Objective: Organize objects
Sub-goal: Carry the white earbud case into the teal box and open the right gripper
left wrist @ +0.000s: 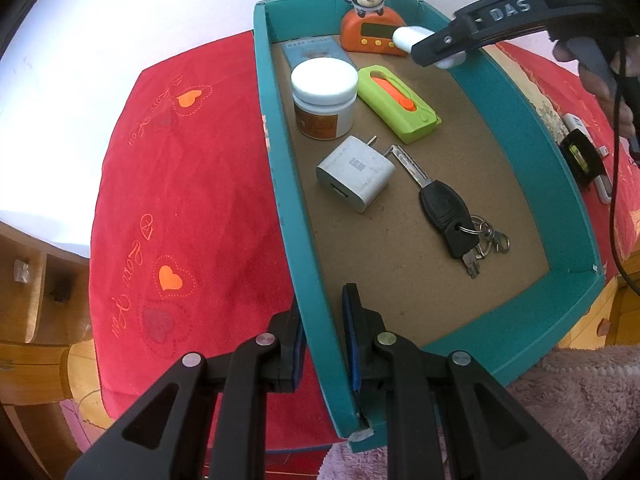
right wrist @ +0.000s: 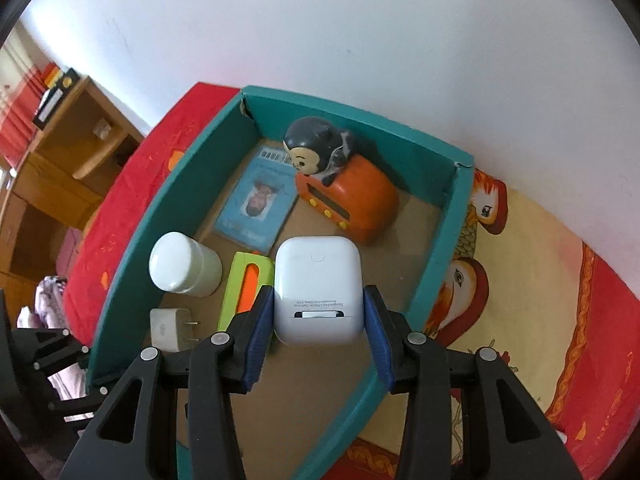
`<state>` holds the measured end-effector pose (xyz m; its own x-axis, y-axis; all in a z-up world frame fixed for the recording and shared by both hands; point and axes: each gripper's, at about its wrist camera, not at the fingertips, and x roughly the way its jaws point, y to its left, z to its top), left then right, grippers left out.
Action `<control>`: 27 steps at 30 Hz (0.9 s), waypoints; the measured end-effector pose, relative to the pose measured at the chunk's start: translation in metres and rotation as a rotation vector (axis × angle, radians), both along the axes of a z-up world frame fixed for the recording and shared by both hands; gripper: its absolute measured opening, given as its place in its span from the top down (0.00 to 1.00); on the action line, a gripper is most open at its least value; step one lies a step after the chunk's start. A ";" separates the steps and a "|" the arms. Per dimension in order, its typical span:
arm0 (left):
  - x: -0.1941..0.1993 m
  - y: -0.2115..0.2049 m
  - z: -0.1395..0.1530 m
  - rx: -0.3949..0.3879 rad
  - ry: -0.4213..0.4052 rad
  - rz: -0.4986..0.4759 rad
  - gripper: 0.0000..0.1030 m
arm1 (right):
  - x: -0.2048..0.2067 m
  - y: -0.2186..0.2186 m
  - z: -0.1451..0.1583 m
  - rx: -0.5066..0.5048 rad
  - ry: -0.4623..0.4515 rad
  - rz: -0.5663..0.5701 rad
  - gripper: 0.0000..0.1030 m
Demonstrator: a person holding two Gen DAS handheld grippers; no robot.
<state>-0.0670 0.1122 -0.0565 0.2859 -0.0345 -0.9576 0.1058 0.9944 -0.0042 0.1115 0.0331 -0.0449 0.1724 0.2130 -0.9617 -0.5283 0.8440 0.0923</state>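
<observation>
We see the left gripper (left wrist: 322,332) clamped on the near wall of the teal box (left wrist: 280,184), lower centre of the left wrist view. The right gripper (right wrist: 318,312) grips a white earbud case (right wrist: 318,288) above the box floor, centre of its view. Inside the box lie a white jar (left wrist: 323,96), green utility knife (left wrist: 398,102), charger (left wrist: 356,174), keys (left wrist: 448,208) and an orange monkey clock (left wrist: 372,28).

The left gripper (left wrist: 322,332) clamps the near left wall of the teal box (left wrist: 280,184). Inside lie a white jar (left wrist: 324,96), green cutter (left wrist: 396,102), white charger (left wrist: 356,174) and keys (left wrist: 452,216). At the far right, the right gripper (left wrist: 436,50) holds a white case (left wrist: 410,38) beside the orange clock (left wrist: 374,30).
</observation>
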 end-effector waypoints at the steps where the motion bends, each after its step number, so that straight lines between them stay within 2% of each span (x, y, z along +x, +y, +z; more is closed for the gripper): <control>1: 0.000 0.000 0.000 -0.001 0.000 -0.001 0.86 | 0.001 0.002 -0.002 -0.013 0.000 0.007 0.57; 10: 0.000 -0.001 0.000 -0.001 0.003 -0.006 0.86 | 0.008 0.023 -0.021 -0.142 -0.034 0.070 0.57; 17: 0.001 0.000 0.000 -0.003 0.002 -0.005 0.86 | 0.013 0.038 -0.035 -0.188 -0.025 0.095 0.57; 27: 0.001 0.000 0.000 -0.002 0.001 -0.005 0.86 | 0.014 0.041 -0.039 -0.186 -0.023 0.102 0.57</control>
